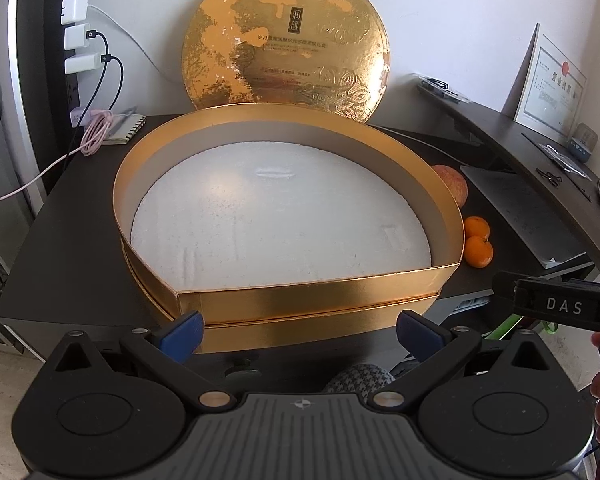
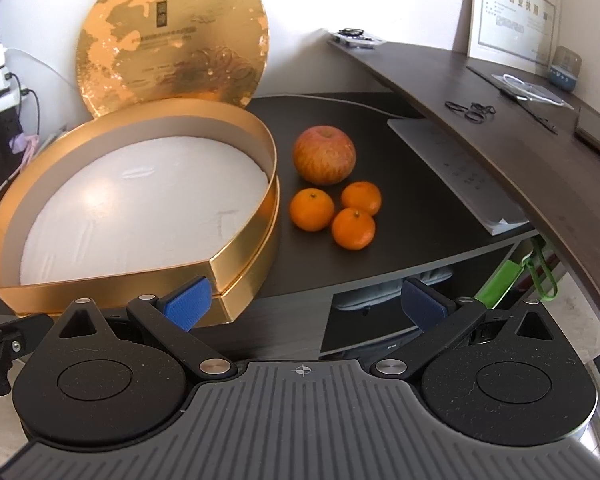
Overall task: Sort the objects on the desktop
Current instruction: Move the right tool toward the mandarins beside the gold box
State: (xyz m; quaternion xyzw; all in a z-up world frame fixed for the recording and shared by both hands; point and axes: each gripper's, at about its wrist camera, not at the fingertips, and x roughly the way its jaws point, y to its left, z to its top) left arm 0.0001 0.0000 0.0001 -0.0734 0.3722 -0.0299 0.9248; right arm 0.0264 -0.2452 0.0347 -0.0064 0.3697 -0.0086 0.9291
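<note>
While both grippers hung at the near edge of the dark desk [image 2: 420,208], the largest thing on it was a shiny gold box [image 1: 300,296], rounded with one flat front side and lined with a white foam pad [image 1: 276,216]. Its round gold lid [image 1: 286,46] leaned upright against the wall behind, with the line "WATER FEELING" legible along its top and smaller print too fine to read. To the right of the box, apart from it, sat a streaky red-yellow apple [image 2: 324,155] and, just in front of it, three smooth tangerines [image 2: 334,213] bunched together. The left gripper [image 1: 300,330] stood wide open and empty before the box's front wall. The right gripper [image 2: 306,303], marked "DAS" on its side, likewise gaped empty.
</note>
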